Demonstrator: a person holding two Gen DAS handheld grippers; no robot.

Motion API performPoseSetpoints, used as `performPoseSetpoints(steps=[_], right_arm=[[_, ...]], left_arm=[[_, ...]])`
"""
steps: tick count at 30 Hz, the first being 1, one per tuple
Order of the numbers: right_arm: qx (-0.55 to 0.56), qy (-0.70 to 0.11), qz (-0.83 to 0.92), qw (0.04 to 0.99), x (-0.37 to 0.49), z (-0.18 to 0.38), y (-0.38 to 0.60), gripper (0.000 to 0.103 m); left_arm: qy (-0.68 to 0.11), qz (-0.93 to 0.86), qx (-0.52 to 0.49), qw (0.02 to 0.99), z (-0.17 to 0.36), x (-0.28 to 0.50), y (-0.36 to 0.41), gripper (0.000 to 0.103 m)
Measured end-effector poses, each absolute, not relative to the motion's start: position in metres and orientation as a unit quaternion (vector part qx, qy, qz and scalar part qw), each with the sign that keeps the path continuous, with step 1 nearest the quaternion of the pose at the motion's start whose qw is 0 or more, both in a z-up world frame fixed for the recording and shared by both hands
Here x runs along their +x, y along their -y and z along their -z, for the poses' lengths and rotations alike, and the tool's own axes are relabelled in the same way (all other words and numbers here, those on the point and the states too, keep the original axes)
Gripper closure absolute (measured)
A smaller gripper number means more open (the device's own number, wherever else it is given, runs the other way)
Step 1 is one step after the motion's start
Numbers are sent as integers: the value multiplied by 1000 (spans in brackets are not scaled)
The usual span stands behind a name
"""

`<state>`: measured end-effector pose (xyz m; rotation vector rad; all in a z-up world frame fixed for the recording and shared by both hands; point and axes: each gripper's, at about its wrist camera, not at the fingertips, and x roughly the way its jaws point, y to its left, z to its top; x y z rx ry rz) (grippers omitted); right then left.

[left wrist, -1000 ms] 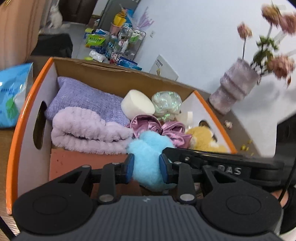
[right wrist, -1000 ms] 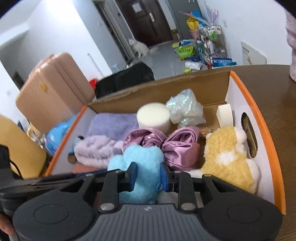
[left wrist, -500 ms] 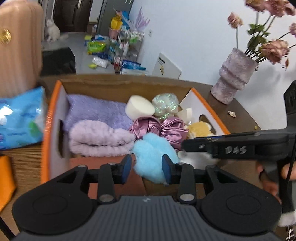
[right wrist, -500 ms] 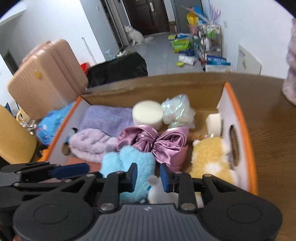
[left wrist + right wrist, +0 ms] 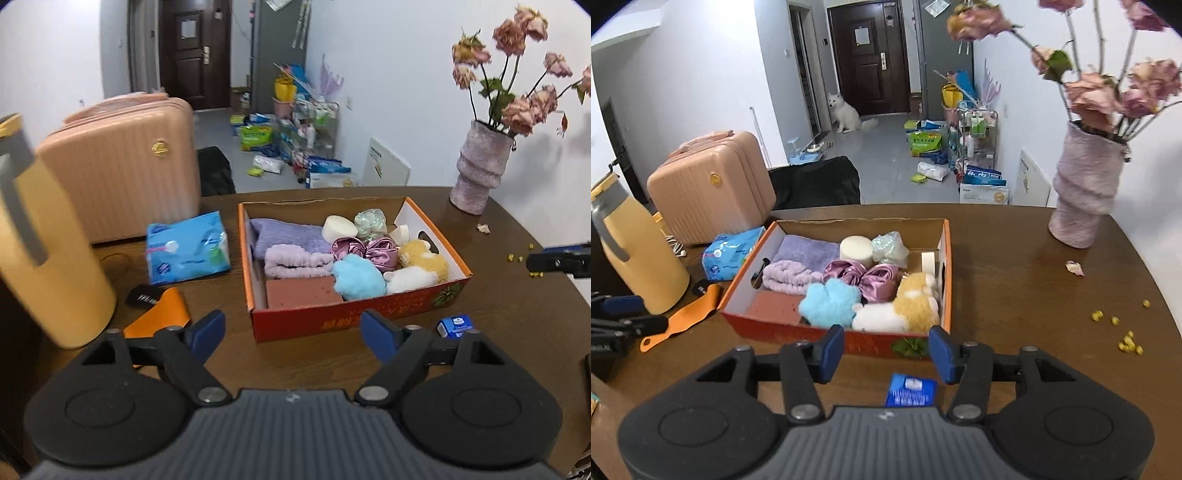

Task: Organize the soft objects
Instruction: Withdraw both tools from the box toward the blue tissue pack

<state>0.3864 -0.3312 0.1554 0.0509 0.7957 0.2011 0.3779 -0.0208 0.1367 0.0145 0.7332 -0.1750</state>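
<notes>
Left wrist view shows the left gripper (image 5: 291, 330) with jaws spread wide and empty, near the orange box (image 5: 354, 317) on the bench (image 5: 517, 314). The right gripper (image 5: 886, 350), likewise wide and empty, hangs above a small blue packet (image 5: 910, 389). The blue plush (image 5: 358, 277) lies inside the box beside the purple bow (image 5: 365, 249).

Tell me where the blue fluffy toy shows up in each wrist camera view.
Left wrist: blue fluffy toy right of centre, at the box's near wall.
Right wrist: blue fluffy toy left of centre, beside the white plush.
Shared landmark: the purple satin bow just behind it.
</notes>
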Motion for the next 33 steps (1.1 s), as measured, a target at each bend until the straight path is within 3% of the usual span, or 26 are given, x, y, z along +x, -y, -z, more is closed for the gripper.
performPoseSetpoints(steps=[4, 6, 14, 21, 33], right_arm=[[24, -374, -103, 922, 348, -159, 334, 49], [29, -365, -112, 924, 325, -155, 335, 45], [31, -327, -133, 935, 212, -90, 332, 40], [56, -342, -98, 933, 115, -19, 328, 36], [57, -364, -80, 926, 138, 8, 318, 34]], left_arm=[[-347, 76, 24, 934, -139, 337, 21, 11], [-340, 70, 20, 938, -135, 314, 18, 1], [-324, 76, 42, 942, -62, 198, 13, 1], [-341, 87, -40, 935, -5, 115, -1, 0], [-336, 80, -13, 938, -3, 141, 10, 0]])
